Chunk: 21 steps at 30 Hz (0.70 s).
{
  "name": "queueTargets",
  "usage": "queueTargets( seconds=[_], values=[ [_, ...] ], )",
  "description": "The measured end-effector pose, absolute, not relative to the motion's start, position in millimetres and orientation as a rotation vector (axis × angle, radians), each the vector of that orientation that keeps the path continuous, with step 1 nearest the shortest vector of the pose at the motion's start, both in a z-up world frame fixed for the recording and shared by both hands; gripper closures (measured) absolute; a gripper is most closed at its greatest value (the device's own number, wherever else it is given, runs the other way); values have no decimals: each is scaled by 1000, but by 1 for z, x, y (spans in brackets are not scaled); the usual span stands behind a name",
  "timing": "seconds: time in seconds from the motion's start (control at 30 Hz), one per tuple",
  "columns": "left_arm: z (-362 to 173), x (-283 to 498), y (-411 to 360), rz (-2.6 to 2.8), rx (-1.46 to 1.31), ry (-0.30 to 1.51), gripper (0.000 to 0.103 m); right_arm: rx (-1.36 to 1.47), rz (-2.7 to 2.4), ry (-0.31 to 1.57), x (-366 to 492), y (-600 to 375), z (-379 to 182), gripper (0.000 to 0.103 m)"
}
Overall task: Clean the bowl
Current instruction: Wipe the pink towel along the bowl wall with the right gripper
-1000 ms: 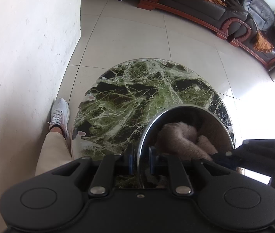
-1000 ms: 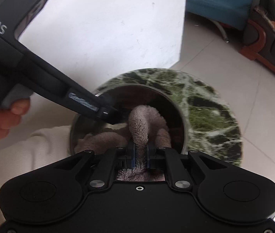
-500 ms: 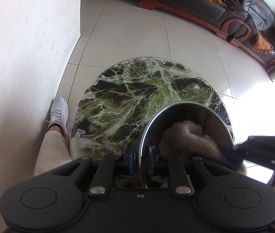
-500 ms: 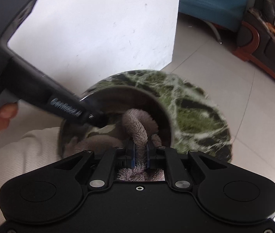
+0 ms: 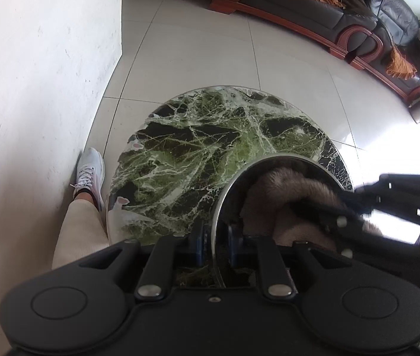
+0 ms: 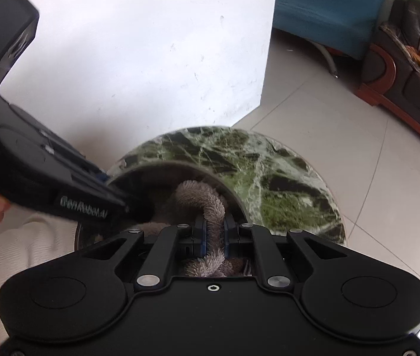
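Nearest the left wrist camera, the left gripper [image 5: 214, 238] is clamped narrowly on the rim of the steel bowl [image 5: 221, 204], one blue pad outside the wall and one inside, steadying it. In the right wrist view the right gripper [image 6: 215, 233] is closed tight on a fold of fuzzy taupe cloth [image 6: 207, 204], which loops up from between the pads and down into the bowl's hollow. The bowl sits at about five o'clock on the round green marble table [image 5: 210, 148], close to its near edge. The cloth bunches against the inner wall, so the wiping appears to be in progress; no dirt or wet patch can be made out inside, so how much remains is hard to judge. Wiping the rest of the interior, lifting the cloth out and letting go of the rim seem left. Beyond the table, at twelve o'clock, lies the tiled floor [image 5: 210, 59], then a dark leather sofa [image 5: 343, 9].
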State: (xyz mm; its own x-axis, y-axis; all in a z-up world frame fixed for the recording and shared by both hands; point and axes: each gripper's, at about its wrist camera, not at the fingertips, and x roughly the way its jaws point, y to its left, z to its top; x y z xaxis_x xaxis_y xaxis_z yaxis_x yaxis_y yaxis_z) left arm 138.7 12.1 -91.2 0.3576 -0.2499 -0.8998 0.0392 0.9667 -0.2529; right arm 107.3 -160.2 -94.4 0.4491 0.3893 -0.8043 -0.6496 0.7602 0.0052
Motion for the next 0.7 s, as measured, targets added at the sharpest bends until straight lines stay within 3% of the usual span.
queueTargets(
  seconds=[0.7],
  values=[
    [-92, 139, 11, -189, -200, 1195, 87, -347, 671, 892, 96, -158, -100, 93]
  ],
)
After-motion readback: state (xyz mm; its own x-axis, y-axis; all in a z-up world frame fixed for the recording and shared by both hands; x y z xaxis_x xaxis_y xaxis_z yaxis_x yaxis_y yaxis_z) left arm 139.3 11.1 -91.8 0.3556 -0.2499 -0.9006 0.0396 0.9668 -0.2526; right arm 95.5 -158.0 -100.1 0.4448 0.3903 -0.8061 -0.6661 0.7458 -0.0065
